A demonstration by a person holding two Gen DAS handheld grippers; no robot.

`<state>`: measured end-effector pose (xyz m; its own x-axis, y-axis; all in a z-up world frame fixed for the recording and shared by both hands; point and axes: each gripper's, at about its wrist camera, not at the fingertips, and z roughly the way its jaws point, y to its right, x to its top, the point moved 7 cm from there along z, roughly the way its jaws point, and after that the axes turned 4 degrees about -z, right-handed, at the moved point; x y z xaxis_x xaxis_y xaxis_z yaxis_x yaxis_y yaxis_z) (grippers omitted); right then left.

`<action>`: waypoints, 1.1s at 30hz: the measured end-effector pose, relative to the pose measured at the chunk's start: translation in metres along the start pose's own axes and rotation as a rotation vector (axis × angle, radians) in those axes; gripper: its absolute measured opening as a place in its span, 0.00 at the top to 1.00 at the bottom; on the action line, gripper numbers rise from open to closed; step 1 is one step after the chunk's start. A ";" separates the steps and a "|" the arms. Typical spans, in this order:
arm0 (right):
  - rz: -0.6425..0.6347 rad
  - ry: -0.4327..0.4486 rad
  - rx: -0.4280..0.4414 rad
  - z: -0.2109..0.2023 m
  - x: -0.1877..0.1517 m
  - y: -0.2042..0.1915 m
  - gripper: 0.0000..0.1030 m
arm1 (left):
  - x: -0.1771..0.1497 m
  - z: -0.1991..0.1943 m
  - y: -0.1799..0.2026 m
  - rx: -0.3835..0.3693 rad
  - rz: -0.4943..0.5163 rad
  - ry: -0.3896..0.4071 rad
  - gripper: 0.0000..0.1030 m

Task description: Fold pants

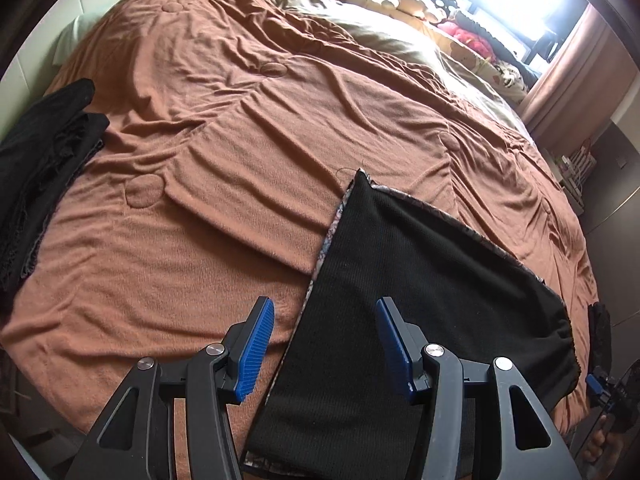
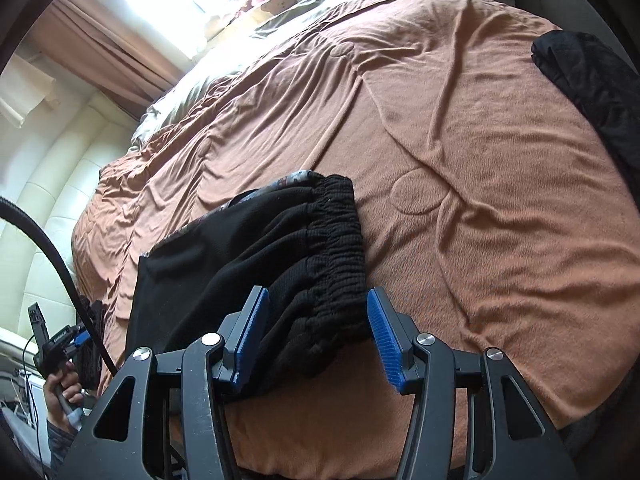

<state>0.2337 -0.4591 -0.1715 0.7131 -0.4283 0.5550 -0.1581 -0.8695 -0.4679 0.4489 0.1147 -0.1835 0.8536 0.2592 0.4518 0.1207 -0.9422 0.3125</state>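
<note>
Black pants [image 1: 404,280] lie folded flat on the brown bedspread [image 1: 224,168], with a patterned lining showing along their edges. In the right wrist view the pants [image 2: 256,264] show their ribbed elastic waistband [image 2: 340,240] nearest the gripper. My left gripper [image 1: 322,344] is open, hovering over the pants' near left edge, holding nothing. My right gripper [image 2: 316,336] is open just above the waistband end, holding nothing. The other gripper shows small at the far right of the left wrist view [image 1: 600,388] and at the far left of the right wrist view [image 2: 52,344].
A pile of other black garments [image 1: 44,160] lies at the bed's left side, also seen in the right wrist view [image 2: 592,80]. A beige duvet [image 1: 384,36] and stuffed toys [image 1: 464,32] sit by the bright window. A cream padded headboard [image 2: 52,208] borders the bed.
</note>
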 end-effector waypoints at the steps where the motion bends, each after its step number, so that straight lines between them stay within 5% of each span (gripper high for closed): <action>1: 0.006 0.002 0.002 -0.001 -0.003 0.000 0.37 | -0.007 -0.002 -0.002 -0.002 -0.003 -0.003 0.46; 18: 0.057 -0.040 0.080 0.039 -0.031 -0.009 0.36 | -0.090 -0.010 -0.045 -0.072 -0.159 -0.022 0.47; 30: 0.068 -0.001 0.108 0.072 -0.037 0.000 0.36 | -0.111 0.010 -0.043 -0.166 -0.295 -0.059 0.48; 31: 0.075 -0.003 0.095 0.073 -0.038 0.003 0.36 | -0.111 0.011 -0.043 -0.166 -0.303 -0.054 0.50; 33: 0.121 -0.024 0.107 0.077 -0.041 0.009 0.36 | -0.114 0.013 -0.046 -0.153 -0.325 -0.058 0.83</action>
<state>0.2555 -0.4309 -0.2516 0.7095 -0.5215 0.4740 -0.1711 -0.7800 -0.6020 0.3531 0.1257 -0.2603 0.8109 0.5232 0.2620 0.3168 -0.7690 0.5553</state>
